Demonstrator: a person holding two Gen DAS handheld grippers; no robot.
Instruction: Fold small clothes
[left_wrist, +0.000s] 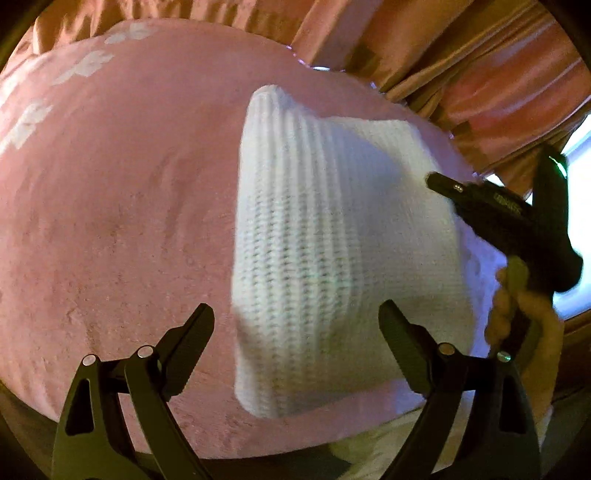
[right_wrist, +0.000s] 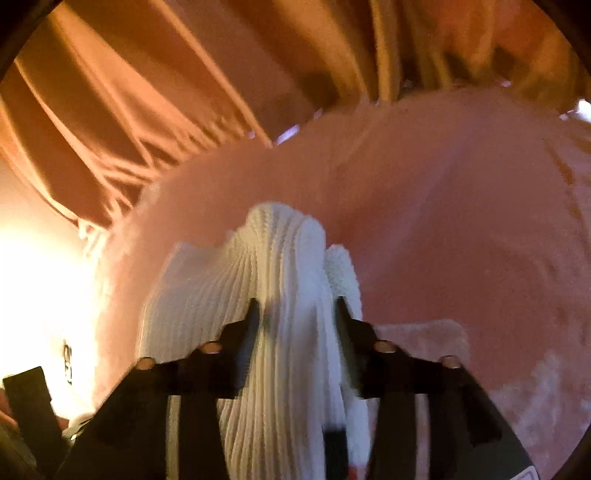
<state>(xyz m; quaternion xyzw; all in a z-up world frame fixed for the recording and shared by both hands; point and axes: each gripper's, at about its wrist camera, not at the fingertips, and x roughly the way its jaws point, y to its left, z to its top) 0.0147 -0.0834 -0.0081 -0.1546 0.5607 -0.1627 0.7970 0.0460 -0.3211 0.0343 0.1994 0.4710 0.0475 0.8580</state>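
Observation:
A small white ribbed knit garment (left_wrist: 314, 229) lies on a pink fleece blanket (left_wrist: 122, 206), folded into a tall strip with a pointed far corner. My left gripper (left_wrist: 297, 315) hovers open over its near end, both fingers apart from the cloth. In the right wrist view the knit (right_wrist: 280, 266) rises in a bunched ridge that runs between the fingers of my right gripper (right_wrist: 297, 308). Those jaws stand apart around the ridge, and a dark gap shows beside the left finger. One right finger (left_wrist: 480, 199) reaches over the garment's right edge.
Pink and orange curtains (left_wrist: 424, 48) hang close behind the blanket's far edge. A bright window (left_wrist: 580, 158) glows at the right. A hand (left_wrist: 517, 295) holds the right gripper's handle. White flower prints (left_wrist: 85, 66) mark the blanket's far left.

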